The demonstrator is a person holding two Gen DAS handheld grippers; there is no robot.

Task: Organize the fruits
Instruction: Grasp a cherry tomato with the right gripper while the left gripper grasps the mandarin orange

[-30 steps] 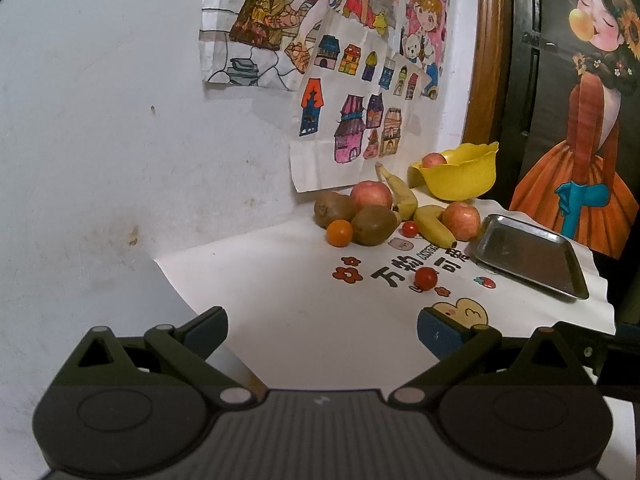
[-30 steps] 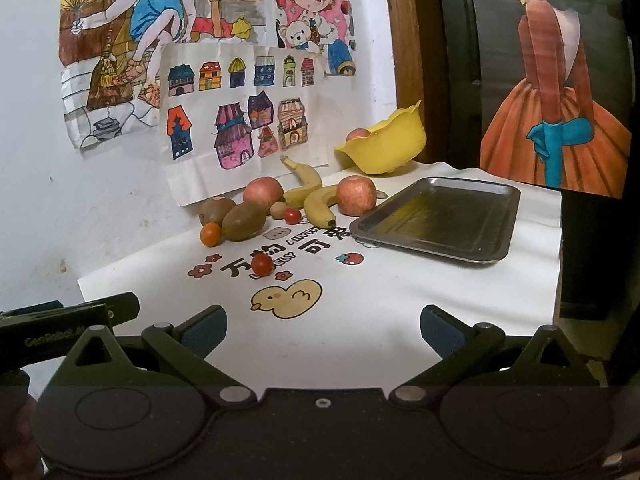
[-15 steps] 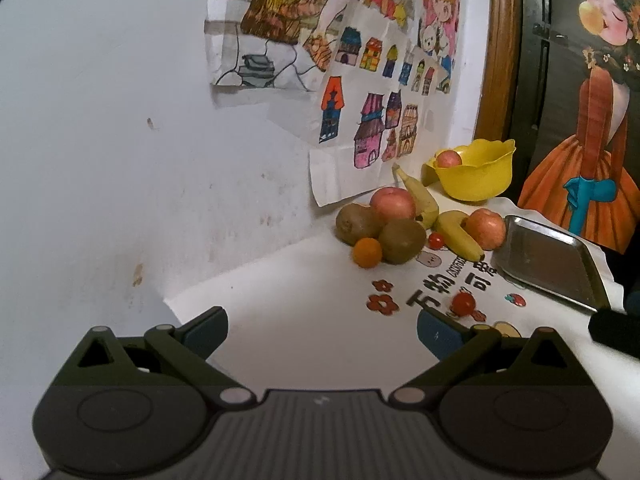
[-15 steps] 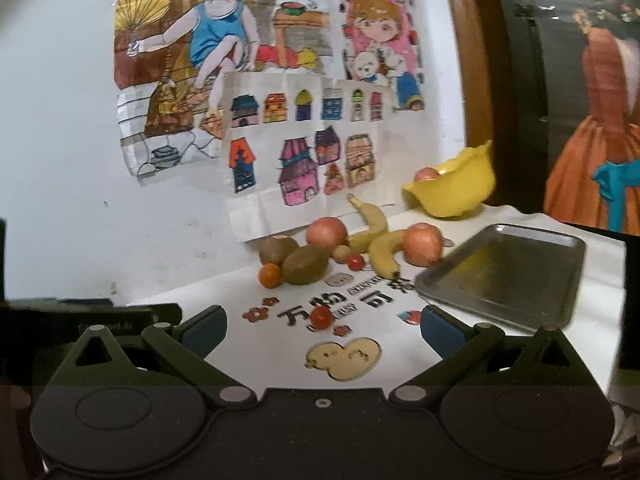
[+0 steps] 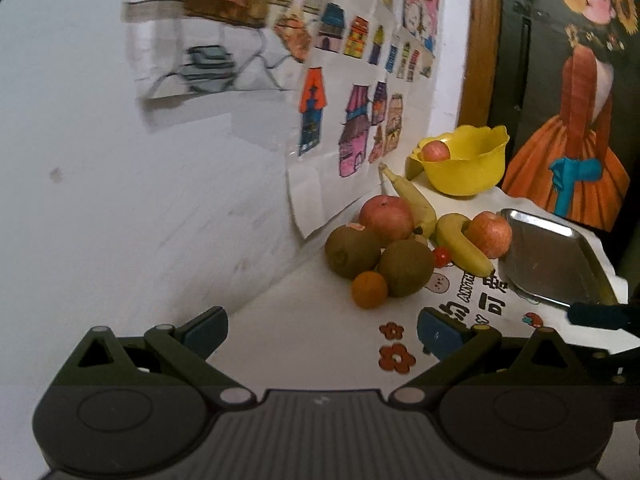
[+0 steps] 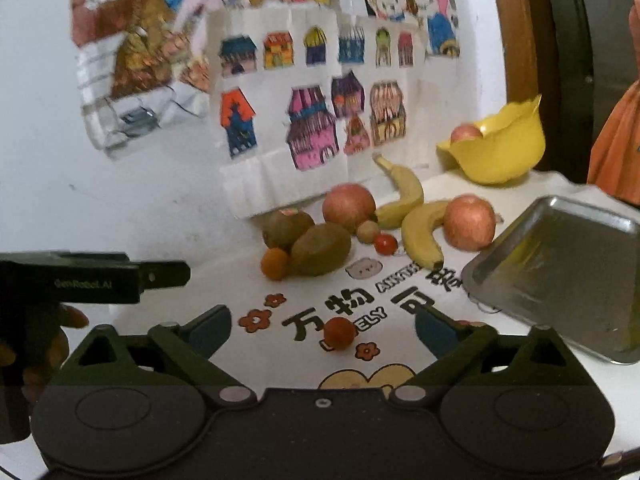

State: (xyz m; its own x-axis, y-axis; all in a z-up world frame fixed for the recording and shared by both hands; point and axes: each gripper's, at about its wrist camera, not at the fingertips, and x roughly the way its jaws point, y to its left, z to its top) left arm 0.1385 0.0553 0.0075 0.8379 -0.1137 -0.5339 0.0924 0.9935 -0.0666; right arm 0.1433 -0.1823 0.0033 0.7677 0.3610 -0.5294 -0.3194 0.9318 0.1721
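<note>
A heap of fruit lies against the wall: two kiwis (image 5: 405,267) (image 6: 320,249), two apples (image 5: 386,218) (image 6: 469,222), two bananas (image 5: 460,246) (image 6: 420,232), a small orange (image 5: 369,289) (image 6: 274,264) and a cherry tomato (image 6: 385,243). A second tomato (image 6: 339,333) sits on the printed cloth, right between my right gripper's (image 6: 323,326) open fingers. My left gripper (image 5: 322,326) is open and empty, short of the orange. A yellow bowl (image 5: 466,166) (image 6: 500,152) holds another apple. The metal tray (image 5: 548,260) (image 6: 560,268) sits at right.
Paper drawings (image 6: 288,112) hang on the white wall (image 5: 120,200) just behind the fruit. The left gripper's body (image 6: 92,278) and the hand holding it (image 6: 36,344) show at the left of the right wrist view. A dark door with a poster (image 5: 576,120) stands at far right.
Both grippers have moved forward toward the fruit. The lone tomato now lies between the right gripper's fingers. The left gripper has closed in on the orange and kiwis.
</note>
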